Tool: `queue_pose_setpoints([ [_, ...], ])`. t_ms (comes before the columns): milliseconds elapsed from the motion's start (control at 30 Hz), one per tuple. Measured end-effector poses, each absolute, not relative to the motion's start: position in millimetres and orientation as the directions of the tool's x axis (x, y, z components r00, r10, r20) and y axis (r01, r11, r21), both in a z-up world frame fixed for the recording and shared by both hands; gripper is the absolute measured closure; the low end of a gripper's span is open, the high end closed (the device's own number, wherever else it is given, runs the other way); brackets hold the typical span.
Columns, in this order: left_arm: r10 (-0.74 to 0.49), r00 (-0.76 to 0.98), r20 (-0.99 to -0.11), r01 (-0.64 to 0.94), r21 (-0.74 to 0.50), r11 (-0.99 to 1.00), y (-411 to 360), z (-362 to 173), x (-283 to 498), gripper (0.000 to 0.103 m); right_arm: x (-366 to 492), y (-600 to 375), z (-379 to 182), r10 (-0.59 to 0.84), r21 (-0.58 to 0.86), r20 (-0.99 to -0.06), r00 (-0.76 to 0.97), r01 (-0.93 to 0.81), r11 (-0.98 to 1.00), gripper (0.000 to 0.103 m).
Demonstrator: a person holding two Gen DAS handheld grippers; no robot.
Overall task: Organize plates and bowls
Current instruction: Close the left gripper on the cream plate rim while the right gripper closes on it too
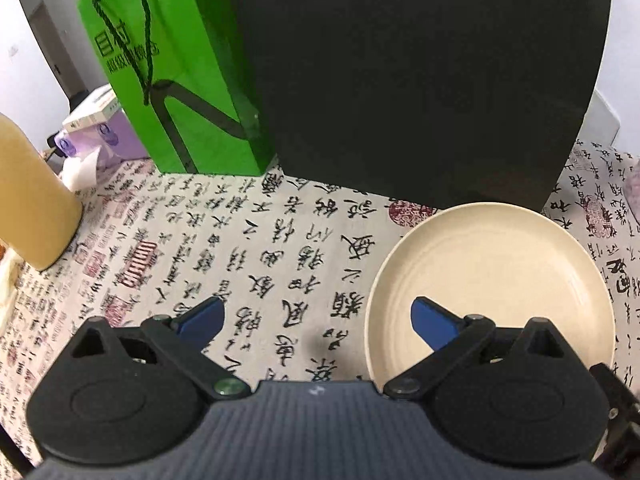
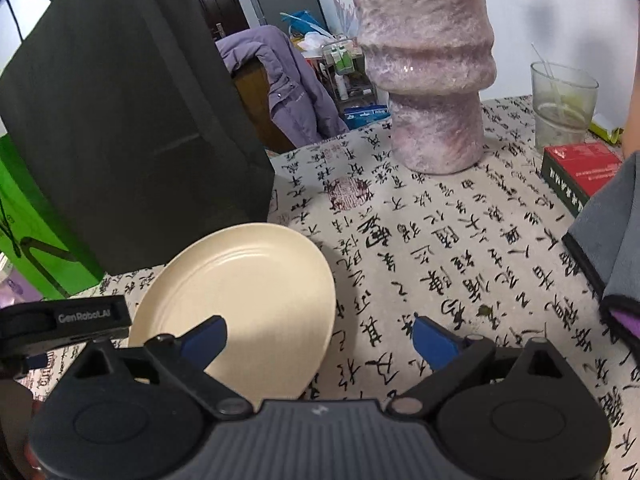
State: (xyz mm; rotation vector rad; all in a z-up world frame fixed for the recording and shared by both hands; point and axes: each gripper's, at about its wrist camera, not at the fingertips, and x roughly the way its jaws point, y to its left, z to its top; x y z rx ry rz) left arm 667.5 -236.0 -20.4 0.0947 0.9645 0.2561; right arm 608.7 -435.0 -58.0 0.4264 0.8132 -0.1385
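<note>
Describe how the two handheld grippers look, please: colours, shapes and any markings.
Both the left gripper and the right gripper have blue fingertips on black linkage arms, rounded black housings and a ribbed dark grey centre body. The left gripper, seen in the right view, bears white "GenRobot.AI" lettering.

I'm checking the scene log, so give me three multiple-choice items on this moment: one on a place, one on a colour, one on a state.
1. The cream plate lies:
A. in front of the black bag
B. on the red box
C. inside the glass cup

2. The paper bag beside the black bag is:
A. blue
B. green
C. white

3. The left hand-held gripper is:
A. shut on the plate
B. shut on nothing
C. open

Key: 1 A, the plate rests on the calligraphy tablecloth just before the black bag; 2 B, its sides are bright green; 3 C, its blue fingers stand wide apart, holding nothing.
</note>
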Motion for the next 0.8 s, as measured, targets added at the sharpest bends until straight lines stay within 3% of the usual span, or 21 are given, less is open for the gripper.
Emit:
queue_pose_setpoints([
  [300, 0.25, 0.51, -0.823, -0.158, 0.196, 0.968, -241, -40, 670, 0.006, 614, -430, -74, 0.028, 0.306, -0.767, 0.641, 0.327, 0.894, 0.011],
  [467, 0.233, 0.499, -0.835, -0.14, 0.188, 0.972, -243, -47, 670, 0.018, 615, -434, -81, 0.024, 0.323, -0.778, 0.627, 0.367, 0.872, 0.019],
  [600, 0.23, 0.491, -0.84, -0.125, 0.193, 0.973, -243, -53, 670, 0.028, 615, -438, -85, 0.019, 0.334, -0.782, 0.624, 0.392, 0.857, 0.028],
  [800, 0.21, 0.49, -0.846, -0.101, 0.185, 0.978, -245, -59, 668, 0.046, 613, -441, -86, 0.036, 0.363, -0.772, 0.635, 0.394, 0.844, 0.053],
])
